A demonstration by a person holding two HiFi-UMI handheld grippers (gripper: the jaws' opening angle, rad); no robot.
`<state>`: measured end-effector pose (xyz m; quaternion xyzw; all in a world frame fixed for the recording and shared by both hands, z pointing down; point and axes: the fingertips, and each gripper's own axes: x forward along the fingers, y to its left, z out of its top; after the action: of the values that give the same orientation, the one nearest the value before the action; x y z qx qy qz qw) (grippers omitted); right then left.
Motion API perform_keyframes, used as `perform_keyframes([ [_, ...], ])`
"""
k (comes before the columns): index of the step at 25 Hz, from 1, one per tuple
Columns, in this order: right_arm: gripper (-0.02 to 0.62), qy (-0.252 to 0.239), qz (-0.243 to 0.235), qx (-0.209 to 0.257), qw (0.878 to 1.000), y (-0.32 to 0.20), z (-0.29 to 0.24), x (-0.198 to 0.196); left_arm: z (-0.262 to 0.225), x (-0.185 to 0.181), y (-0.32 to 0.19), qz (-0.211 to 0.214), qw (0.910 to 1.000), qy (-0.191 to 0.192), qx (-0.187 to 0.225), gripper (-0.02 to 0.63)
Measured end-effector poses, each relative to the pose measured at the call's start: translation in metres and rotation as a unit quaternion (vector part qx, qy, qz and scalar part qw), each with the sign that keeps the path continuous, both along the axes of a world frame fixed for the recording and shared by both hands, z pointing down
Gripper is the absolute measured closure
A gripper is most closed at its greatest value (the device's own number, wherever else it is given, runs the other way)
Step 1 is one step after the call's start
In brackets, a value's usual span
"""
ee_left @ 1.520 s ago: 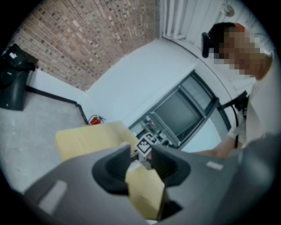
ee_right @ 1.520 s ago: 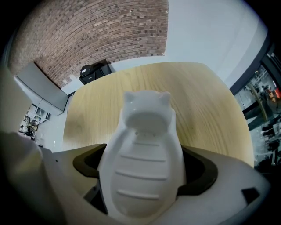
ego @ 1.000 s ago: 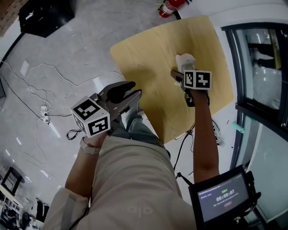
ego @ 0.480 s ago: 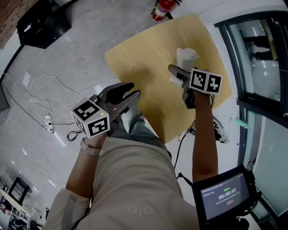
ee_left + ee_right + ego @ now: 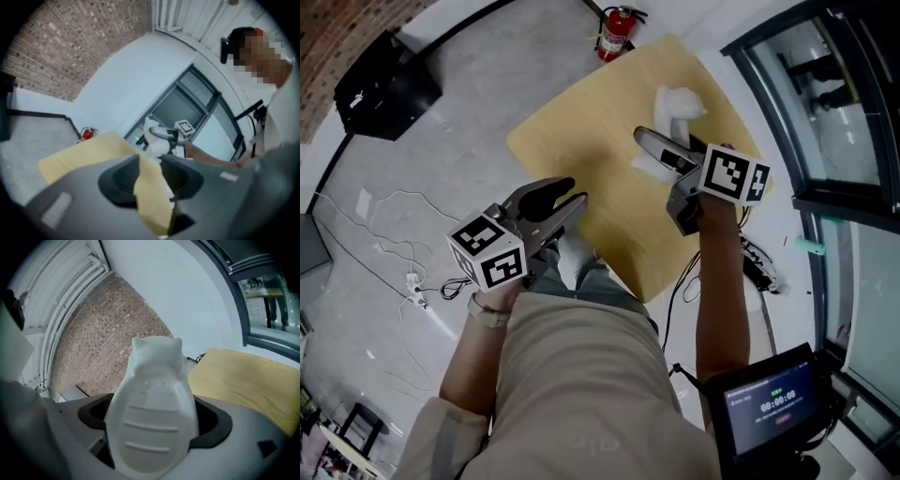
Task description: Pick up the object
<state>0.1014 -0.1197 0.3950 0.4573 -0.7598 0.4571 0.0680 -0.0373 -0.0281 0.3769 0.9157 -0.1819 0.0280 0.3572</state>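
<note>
White and moulded, with raised ribs across it, the object (image 5: 152,418) sits clamped between the jaws of our right gripper (image 5: 654,148), which we hold over the far part of the pale wooden table (image 5: 572,141). Our left gripper (image 5: 572,192) hangs by the table's near edge, jaws apart, with only tabletop showing between them. A red fire extinguisher (image 5: 616,28) stands on the floor beyond the table.

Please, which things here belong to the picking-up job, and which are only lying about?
For the job:
- white object, clamped in the right gripper
- table below it
- left gripper, open and empty

Lying about:
- fire extinguisher
- floor cables
- black case
- screen
</note>
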Motion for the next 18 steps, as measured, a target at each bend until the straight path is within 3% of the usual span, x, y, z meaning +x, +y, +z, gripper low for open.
perform_keyframes([
  [9,0.104,-0.113,0.018,0.076,0.990,0.014,-0.085,-0.002,-0.049,0.027,-0.020,0.037,0.9980,0.011,0.049,0.472],
  [13,0.104,-0.118,0.034,0.130,0.984,0.051,-0.148,0.021,-0.102,0.061,-0.008,0.066,0.9935,0.025,0.089,0.472],
  [18,0.104,-0.106,0.073,0.155,0.979,0.063,-0.169,0.046,-0.133,0.102,-0.024,0.096,0.9868,0.050,0.121,0.472],
])
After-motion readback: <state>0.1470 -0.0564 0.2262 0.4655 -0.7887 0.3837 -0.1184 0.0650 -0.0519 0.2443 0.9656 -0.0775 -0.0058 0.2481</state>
